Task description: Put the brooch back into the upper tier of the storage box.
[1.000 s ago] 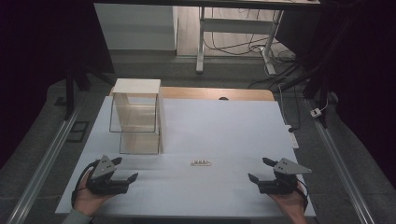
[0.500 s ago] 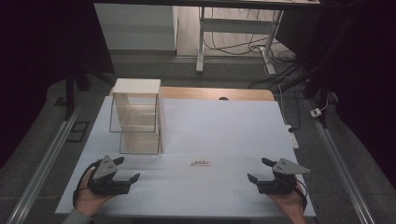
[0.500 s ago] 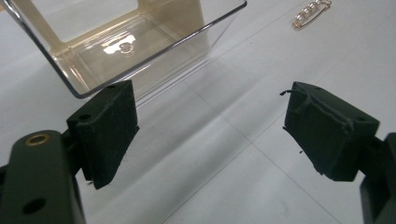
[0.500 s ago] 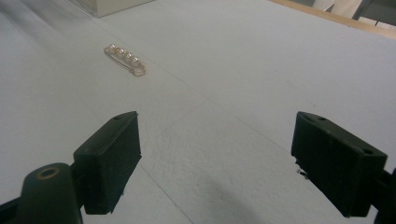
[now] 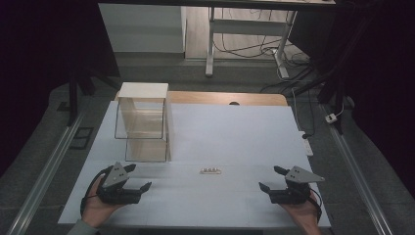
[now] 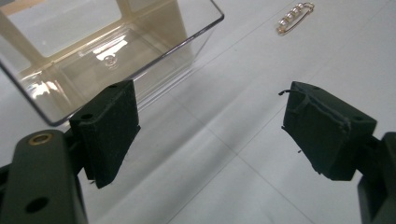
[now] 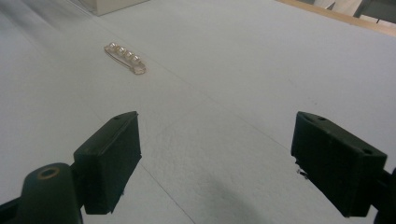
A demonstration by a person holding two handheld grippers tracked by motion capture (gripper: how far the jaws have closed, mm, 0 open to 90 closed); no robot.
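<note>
While high view shows both, left gripper (image 5: 138, 179) wide nr clear box (image 6: 107, 51), right gripper (image 5: 270, 178) wide, facing pearl pin (image 7: 124, 57).

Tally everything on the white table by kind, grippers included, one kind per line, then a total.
Clear plastic box: 1
Pearl hair clip: 1
Grippers: 2, left gripper and right gripper, both with fingers apart and holding nothing
Total: 4
</note>
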